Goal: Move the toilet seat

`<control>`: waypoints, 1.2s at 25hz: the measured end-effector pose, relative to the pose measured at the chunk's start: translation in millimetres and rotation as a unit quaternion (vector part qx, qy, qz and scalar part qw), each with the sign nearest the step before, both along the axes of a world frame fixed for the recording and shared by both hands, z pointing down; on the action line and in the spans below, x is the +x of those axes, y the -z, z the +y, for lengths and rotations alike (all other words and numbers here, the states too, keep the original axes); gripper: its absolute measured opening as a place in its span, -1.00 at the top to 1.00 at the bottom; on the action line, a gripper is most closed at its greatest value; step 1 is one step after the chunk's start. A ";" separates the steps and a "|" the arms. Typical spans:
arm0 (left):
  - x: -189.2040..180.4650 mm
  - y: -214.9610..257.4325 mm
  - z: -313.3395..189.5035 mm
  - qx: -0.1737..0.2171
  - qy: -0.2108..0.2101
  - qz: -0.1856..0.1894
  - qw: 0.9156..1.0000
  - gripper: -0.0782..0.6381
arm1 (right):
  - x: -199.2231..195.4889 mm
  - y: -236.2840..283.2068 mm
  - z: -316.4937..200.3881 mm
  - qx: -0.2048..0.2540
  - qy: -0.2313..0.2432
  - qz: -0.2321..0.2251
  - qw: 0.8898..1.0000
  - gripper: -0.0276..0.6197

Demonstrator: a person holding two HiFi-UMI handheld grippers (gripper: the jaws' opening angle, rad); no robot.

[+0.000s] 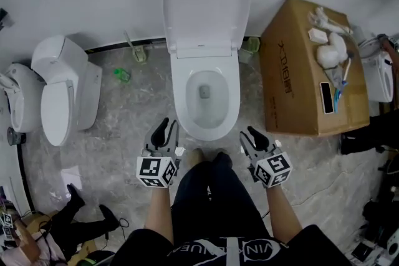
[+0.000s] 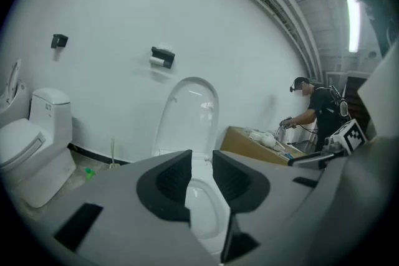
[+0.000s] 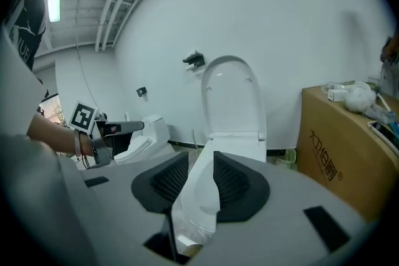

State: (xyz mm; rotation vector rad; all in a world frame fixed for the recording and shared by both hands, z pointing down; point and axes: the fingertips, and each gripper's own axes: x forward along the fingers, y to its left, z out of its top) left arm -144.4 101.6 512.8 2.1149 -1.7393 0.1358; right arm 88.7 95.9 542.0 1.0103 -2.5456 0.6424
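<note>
A white toilet [image 1: 206, 93] stands against the back wall, its lid [image 1: 206, 6] raised upright and leaning on the wall. Whether the seat ring is up with the lid I cannot tell. My left gripper [image 1: 167, 128] hovers by the bowl's front left, jaws apart with nothing between them. My right gripper [image 1: 249, 136] hovers by the front right, also open and empty. Neither touches the toilet. In the left gripper view the gripper [image 2: 201, 162] points at the raised lid [image 2: 190, 115]. In the right gripper view the gripper [image 3: 201, 165] frames the bowl below the lid [image 3: 230, 103].
A second white toilet [image 1: 62, 90] stands to the left, lid down. A cardboard box [image 1: 305, 71] with small items on top stands right of the bowl. A toilet brush [image 1: 137, 50] and a green bottle [image 1: 121, 75] lie between the toilets. Another person [image 2: 315, 112] works behind the box.
</note>
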 end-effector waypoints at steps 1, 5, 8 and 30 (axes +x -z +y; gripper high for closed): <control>-0.3 -12.1 0.0 -0.010 0.001 0.004 1.000 0.49 | -0.6 -9.4 0.2 -0.010 -0.002 0.002 1.000 0.51; -7.2 -69.4 -4.4 -0.048 0.015 0.028 0.998 0.47 | -5.4 -62.6 -7.0 -0.050 -0.008 0.008 0.999 0.51; -10.7 -119.8 -7.7 -0.078 0.027 0.049 0.995 0.46 | -8.9 -109.9 -16.2 -0.081 -0.014 0.018 0.997 0.50; -18.2 -339.2 -12.4 -0.225 0.144 0.190 0.945 0.21 | 21.1 -305.7 -60.0 -0.223 -0.147 0.094 0.959 0.30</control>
